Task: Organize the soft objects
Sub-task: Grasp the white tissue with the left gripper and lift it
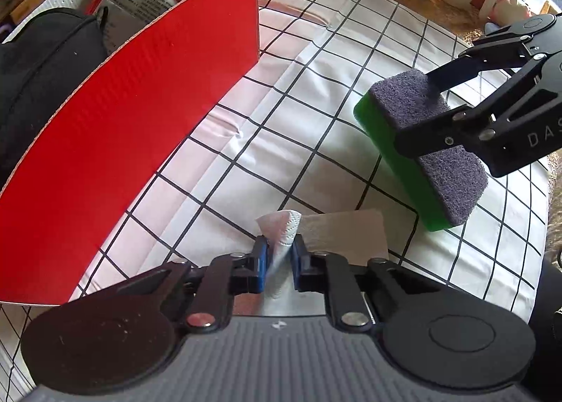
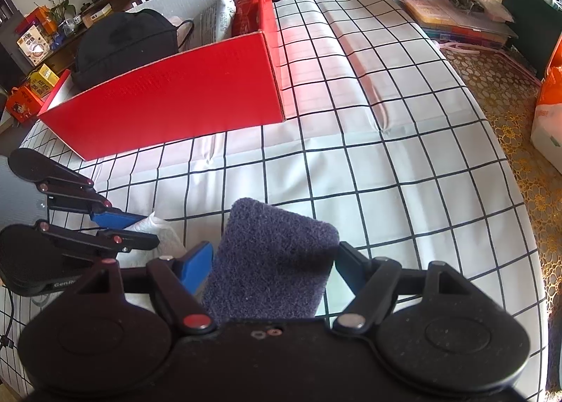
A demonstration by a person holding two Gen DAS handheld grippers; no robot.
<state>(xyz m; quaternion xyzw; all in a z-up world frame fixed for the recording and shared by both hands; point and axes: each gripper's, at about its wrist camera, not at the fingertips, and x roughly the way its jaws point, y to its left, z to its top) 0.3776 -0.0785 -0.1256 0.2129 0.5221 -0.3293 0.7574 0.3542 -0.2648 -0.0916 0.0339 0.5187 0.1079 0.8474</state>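
Two tools, tissue (image 1: 281,244) pinched, sponge (image 2: 270,254) clamped

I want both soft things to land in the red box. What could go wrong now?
The left gripper pinches only a thin fold of the paper towel, so it might tear or slip out when lifted. The right gripper holds the sponge by its sides; it could bump the red box wall and fall outside.

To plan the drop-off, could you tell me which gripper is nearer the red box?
Left. The left gripper, pinching a paper towel, sits beside the red box; the right gripper, holding the sponge, is farther away.
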